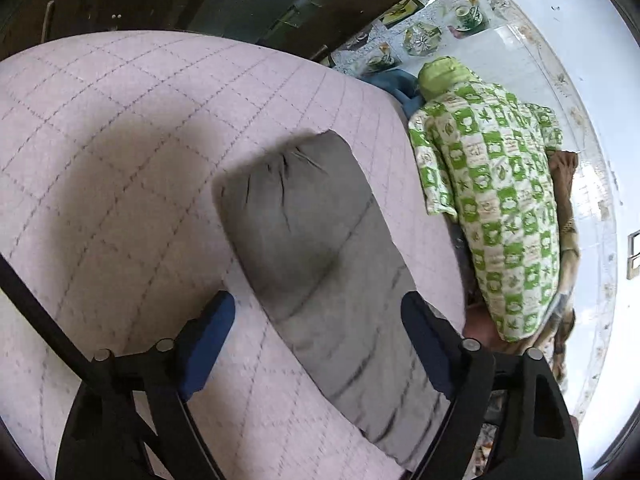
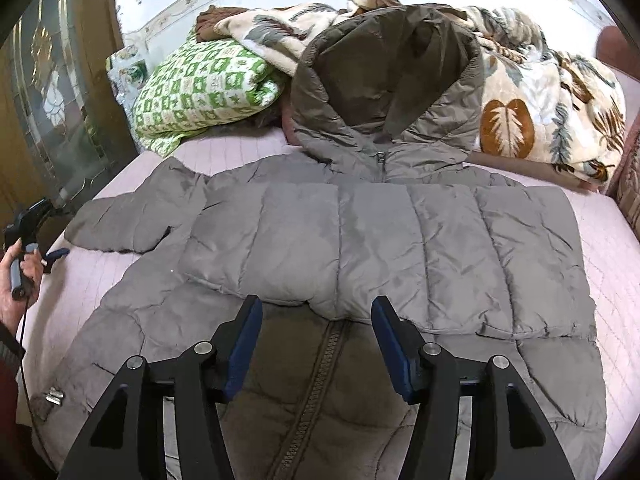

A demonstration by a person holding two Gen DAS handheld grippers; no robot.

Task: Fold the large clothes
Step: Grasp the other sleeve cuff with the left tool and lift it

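Jacket (image 2: 360,248) lies on the bed (image 2: 616,264) across mid-frame, one sleeve (image 2: 500,256) already folded over its chest and the other sleeve (image 1: 304,216) still outstretched between the apart left tongs (image 1: 318,334), while the right tongs (image 2: 316,340) hover apart, empty.

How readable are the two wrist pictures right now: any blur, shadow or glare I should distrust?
Left wrist view: motion-smeared, the sleeve soft-edged, a broad shadow on the pink bedcover, the wall at right washed out. Right wrist view: sharp, evenly lit; the jacket shows crisp seams, and only fisheye bending curves the bed edges.
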